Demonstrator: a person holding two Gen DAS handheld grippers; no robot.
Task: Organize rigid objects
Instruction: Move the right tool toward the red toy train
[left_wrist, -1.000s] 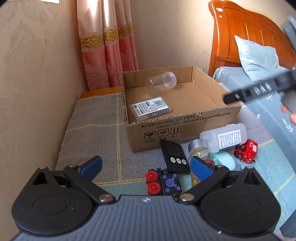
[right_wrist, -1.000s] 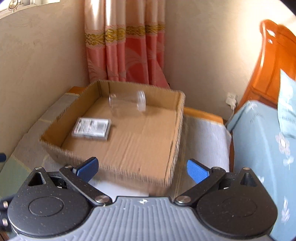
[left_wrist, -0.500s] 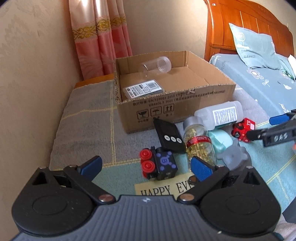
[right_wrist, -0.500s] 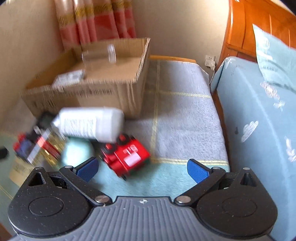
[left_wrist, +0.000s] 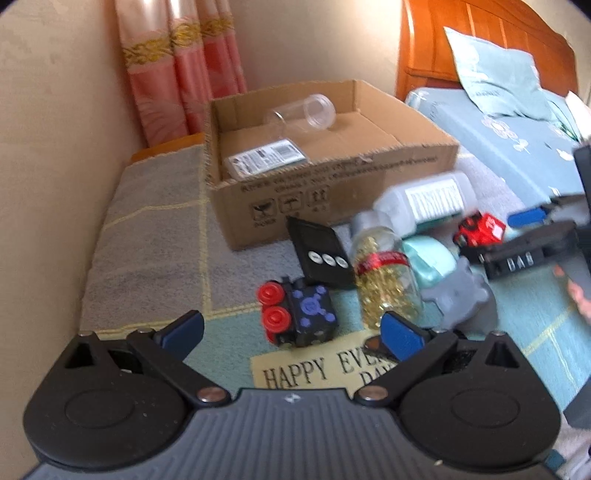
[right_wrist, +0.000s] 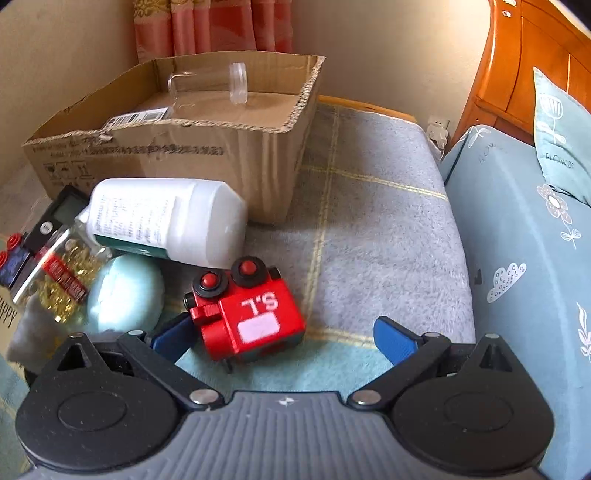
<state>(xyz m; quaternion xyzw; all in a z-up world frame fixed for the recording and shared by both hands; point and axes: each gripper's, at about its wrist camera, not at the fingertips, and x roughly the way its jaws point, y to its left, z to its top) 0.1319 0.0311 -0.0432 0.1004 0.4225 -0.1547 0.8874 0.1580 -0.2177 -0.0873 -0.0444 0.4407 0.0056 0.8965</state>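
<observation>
Between the spread jaws of the right gripper (right_wrist: 280, 336) lies the red toy truck (right_wrist: 245, 312) on the rug (right_wrist: 384, 229), touching the left finger, beside the white bottle (right_wrist: 166, 221). Farther left, the left gripper (left_wrist: 291, 332) hovers released, the blue toy train car (left_wrist: 299, 314) just ahead.

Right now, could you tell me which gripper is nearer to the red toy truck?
Right. The right gripper has the red toy truck between its open fingers; the left gripper hangs farther off, by the blue toy block.
</observation>
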